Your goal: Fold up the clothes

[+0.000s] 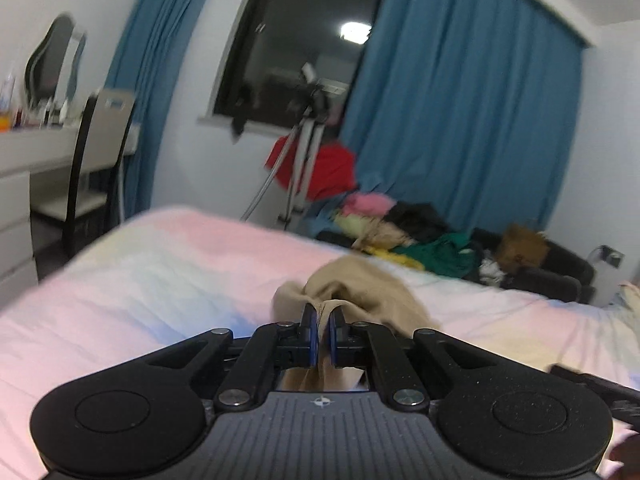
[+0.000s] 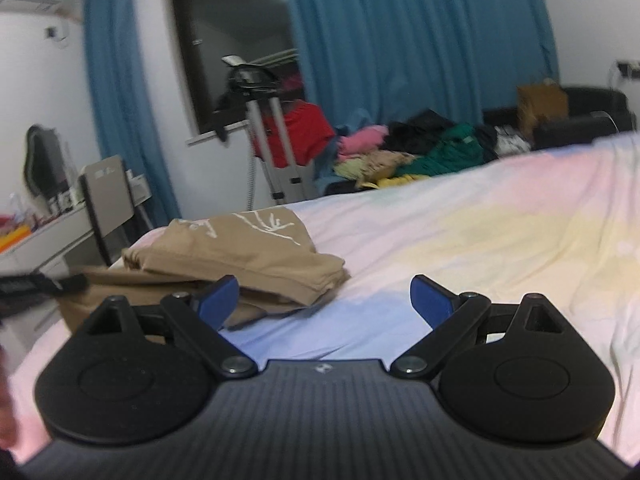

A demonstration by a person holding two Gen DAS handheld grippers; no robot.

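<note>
Left gripper (image 1: 323, 322): blue fingers (image 1: 310, 330) pinching a fold of the tan garment (image 1: 360, 288), the rest trailing onto the pastel bed (image 1: 160, 272). Right gripper (image 2: 324, 300): 2 fingers (image 2: 218, 300) standing wide apart, gripping nothing, hovering just beside the folded part of the garment. Clothes pile (image 2: 420, 148) lying beyond the bed.

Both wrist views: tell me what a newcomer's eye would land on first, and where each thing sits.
First, the tan garment lying partly folded on the pastel bed sheet, with the left gripper shut on a bunch of its cloth. Next, the blue curtains flanking a dark window on the far wall. Below them, a bright heap of clothes lies past the bed's far edge, while the right gripper hangs open over the sheet.
</note>
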